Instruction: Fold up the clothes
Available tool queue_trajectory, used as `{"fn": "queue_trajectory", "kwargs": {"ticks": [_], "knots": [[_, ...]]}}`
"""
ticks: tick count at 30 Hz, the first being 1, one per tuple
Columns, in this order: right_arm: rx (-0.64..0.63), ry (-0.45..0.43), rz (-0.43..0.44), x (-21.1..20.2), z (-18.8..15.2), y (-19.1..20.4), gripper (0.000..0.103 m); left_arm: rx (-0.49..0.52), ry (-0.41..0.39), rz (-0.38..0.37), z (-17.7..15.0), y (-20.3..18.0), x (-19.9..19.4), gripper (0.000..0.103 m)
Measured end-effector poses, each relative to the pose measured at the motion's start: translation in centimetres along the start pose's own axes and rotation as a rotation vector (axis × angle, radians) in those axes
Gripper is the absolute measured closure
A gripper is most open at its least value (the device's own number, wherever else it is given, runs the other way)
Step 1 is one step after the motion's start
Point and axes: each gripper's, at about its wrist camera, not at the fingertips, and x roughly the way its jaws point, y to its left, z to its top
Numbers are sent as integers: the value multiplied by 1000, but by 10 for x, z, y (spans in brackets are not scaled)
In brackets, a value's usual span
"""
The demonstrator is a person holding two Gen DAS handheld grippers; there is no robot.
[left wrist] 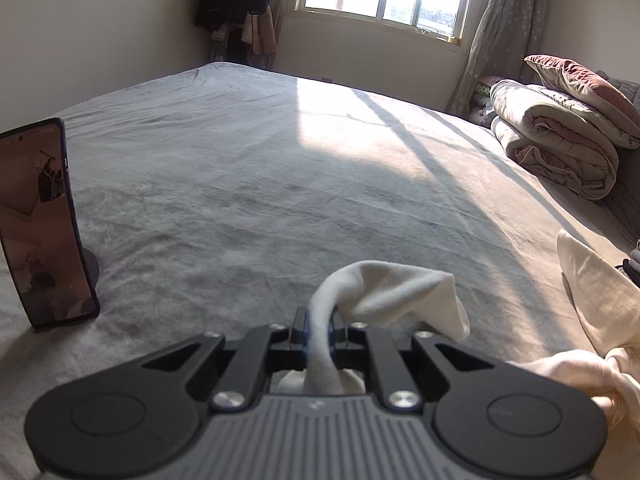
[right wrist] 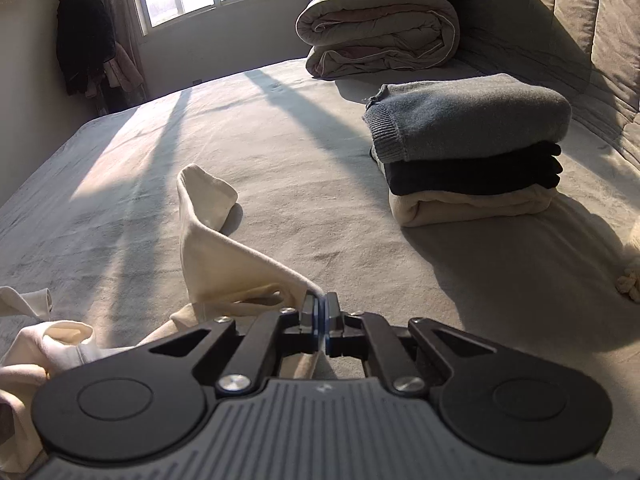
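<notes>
The left gripper (left wrist: 319, 326) is clamped on a fold of the cream garment (left wrist: 384, 292), which drapes over its fingers above the bed (left wrist: 240, 184). The right gripper (right wrist: 321, 312) pinches the garment's edge, cloth trailing left.

Ahead of the left gripper (left wrist: 319, 334), from 10 to 1 o'clock, the bed (left wrist: 240, 168) lies bare to the far wall. A phone (left wrist: 42, 224) stands upright at 9 o'clock; rolled quilts (left wrist: 560, 136) block 2 o'clock. From the right gripper (right wrist: 321, 320), a clothes stack (right wrist: 468, 148) sits at 1 o'clock, more quilts (right wrist: 380, 32) behind it; 11 to 12 is open bed.
</notes>
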Motion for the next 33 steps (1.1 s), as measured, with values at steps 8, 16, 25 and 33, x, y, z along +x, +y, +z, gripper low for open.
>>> {"fn": "queue_trajectory", "kwargs": {"ticks": [8, 16, 25, 33], "knots": [[-23, 117, -7, 7, -26, -11, 100, 20, 220, -9, -35, 32, 0, 94], [-140, 83, 65, -25, -33, 6, 73, -57, 88, -123, -16, 43, -36, 68], [-291, 83, 250, -36, -44, 43, 56, 119, 111, -334, -8, -25, -4, 56], [-384, 150, 372, -27, -53, 65, 56, 257, 230, -304, -29, -80, 46, 55]]}}
